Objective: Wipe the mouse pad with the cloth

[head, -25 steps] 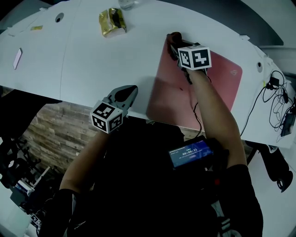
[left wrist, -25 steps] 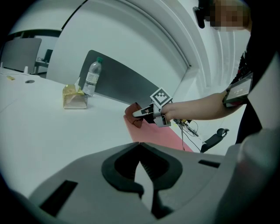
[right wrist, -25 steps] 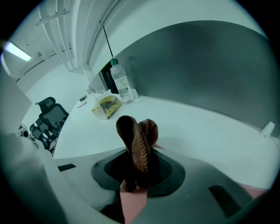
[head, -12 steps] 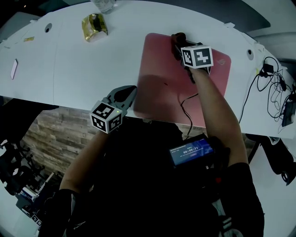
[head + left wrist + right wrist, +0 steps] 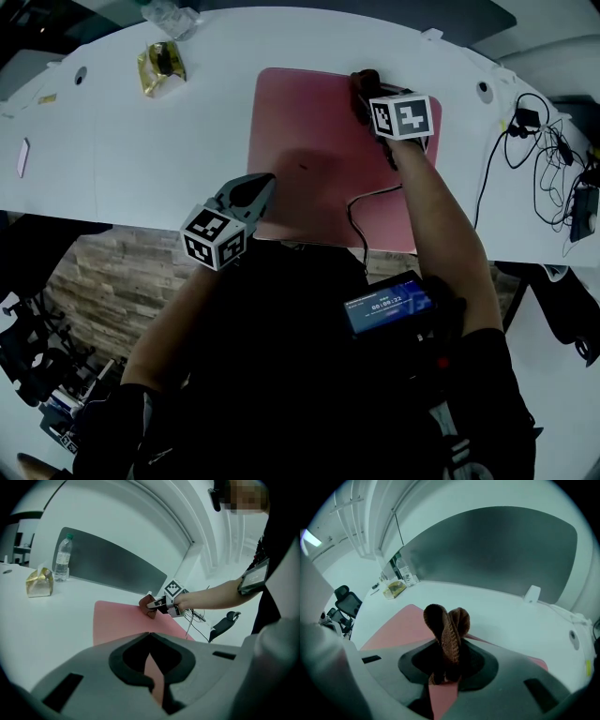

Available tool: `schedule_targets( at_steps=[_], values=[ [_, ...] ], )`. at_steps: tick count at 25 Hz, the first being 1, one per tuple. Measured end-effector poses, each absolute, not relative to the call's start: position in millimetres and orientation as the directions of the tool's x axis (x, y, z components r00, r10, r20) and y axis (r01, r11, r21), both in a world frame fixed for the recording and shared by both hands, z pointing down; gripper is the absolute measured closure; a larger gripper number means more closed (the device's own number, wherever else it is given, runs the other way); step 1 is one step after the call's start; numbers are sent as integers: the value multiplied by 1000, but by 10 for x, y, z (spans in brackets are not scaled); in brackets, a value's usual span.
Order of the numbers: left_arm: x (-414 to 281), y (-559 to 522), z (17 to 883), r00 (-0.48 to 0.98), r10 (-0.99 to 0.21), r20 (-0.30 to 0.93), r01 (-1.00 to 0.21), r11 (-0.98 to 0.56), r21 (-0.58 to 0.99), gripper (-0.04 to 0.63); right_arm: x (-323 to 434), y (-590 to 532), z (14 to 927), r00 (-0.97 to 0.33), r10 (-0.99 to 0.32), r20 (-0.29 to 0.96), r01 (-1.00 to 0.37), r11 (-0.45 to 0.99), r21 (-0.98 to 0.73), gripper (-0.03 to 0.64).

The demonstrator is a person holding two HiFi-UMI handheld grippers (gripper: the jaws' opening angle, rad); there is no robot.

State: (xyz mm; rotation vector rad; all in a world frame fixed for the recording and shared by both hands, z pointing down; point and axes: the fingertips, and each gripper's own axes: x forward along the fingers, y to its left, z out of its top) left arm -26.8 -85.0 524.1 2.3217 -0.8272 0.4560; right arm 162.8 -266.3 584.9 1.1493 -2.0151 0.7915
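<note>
With the right gripper [image 5: 364,101] clamped on the cloth [image 5: 362,79] at the pad's [image 5: 300,131] far edge, I'd press it flat and drag overlapping strokes toward the near edge, where the left gripper [image 5: 262,183], jaws together and empty, could pin the pad.

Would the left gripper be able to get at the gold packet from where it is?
Probably yes. The left gripper is empty, jaws together, at the near edge of the table, and only bare tabletop lies between it and the gold packet, though it is a long stretch.
</note>
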Motion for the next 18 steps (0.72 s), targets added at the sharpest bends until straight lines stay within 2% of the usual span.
schedule_targets(
  at_steps=[18],
  values=[
    [529,-752,5207,749,-416,515,-643,-646,411,588,2820,-2510,5877,-336,-529,779,-927,331,-176,497]
  ],
)
